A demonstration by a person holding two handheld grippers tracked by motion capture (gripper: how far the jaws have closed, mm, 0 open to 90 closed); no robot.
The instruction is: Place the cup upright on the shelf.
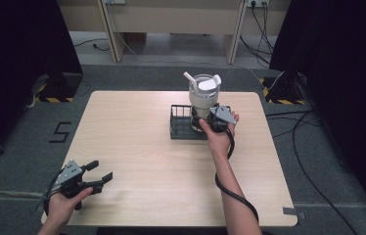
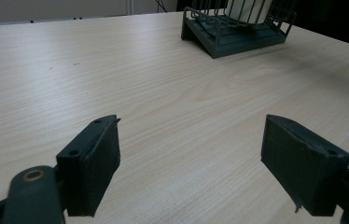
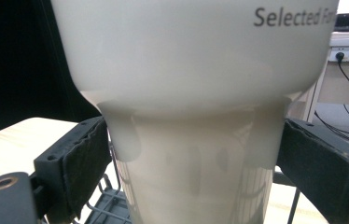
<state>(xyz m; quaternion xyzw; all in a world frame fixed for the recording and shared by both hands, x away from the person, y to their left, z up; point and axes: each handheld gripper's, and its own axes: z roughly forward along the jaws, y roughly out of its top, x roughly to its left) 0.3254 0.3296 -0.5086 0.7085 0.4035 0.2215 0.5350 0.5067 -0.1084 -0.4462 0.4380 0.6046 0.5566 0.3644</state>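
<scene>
Wooden table (image 1: 137, 147), light grain, bearing all items listed.

Left gripper (image 1: 99, 177): at the near left corner, held just over the tabletop, jaws spread wide with nothing between them; the left gripper view shows bare wood between the pads (image 2: 99, 158). Well apart from the work.

Rack (image 1: 181, 122): dark wire, right of centre toward the far edge; left part vacant.

Cup (image 1: 204, 95): cream tumbler, wide top narrowing to a slim base, lid and straw on top, upright in the rack's right part.

Right gripper (image 1: 201, 120): at the cup's narrow lower section. In the right gripper view its jaws flank the cup (image 3: 196, 154) on both sides, near or just touching; firm contact cannot be told.

Status: judged as early. Cup reached and bracketed, not yet lifted clear of the rack. Remaining: close, raise, carry.
</scene>
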